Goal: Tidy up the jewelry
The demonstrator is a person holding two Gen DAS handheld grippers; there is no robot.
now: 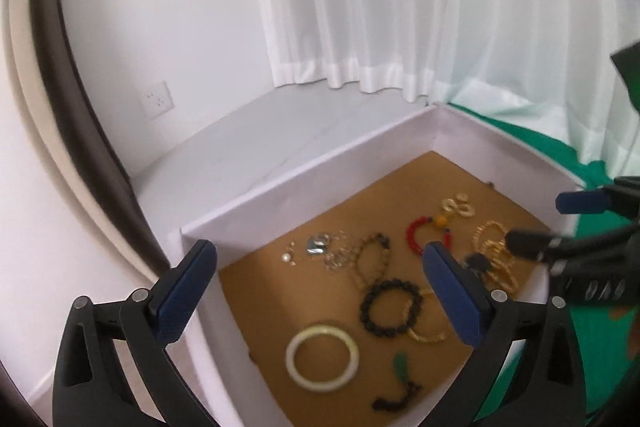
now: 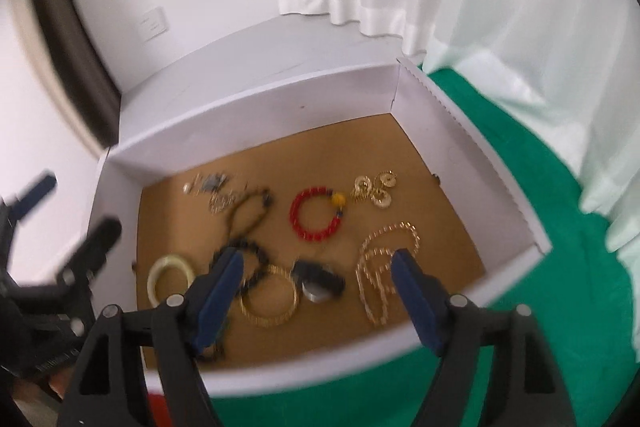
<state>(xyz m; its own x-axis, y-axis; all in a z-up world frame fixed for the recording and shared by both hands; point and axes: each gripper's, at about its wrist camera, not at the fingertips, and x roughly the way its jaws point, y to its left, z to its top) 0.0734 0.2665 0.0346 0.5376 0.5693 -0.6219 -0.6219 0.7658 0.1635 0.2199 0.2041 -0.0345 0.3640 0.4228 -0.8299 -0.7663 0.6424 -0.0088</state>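
I am holding my left gripper (image 1: 320, 281) over the near left part of a white box (image 2: 248, 115) with a brown floor, its blue-padded fingers (image 1: 188, 291) spread wide, nothing between them. One pad is hanging outside the box's left wall, the other over the jewelry. Seen from the right camera, this gripper (image 2: 68, 207) is blurring at the far left edge, partly cut off.

Going left to right inside the box: a few tiny pale and silvery pieces (image 2: 208, 187) are lying near the far left wall, too small and blurred to name. Near the front sits a pale bangle (image 1: 322, 357); just right of it, a green pendant (image 1: 400, 363) on a dark cord. A black bead bracelet (image 1: 390, 309) is lying beside a brown bead loop (image 1: 372, 259). A gold bangle (image 2: 270, 297) is touching the black beads, and my left pad is hiding part of it in the left view. Next comes a dark object with a silvery round face (image 2: 318, 283), hard to make out. A red bead bracelet (image 2: 318, 215) lies mid-box, gold earrings (image 2: 374, 189) beyond it, and a gold chain (image 2: 386, 263) at the right.

My right gripper (image 2: 318, 291) is hovering over the box's near edge, fingers apart and gripping nothing, one pad covering part of the chain. The box is resting on green cloth (image 2: 540, 247).
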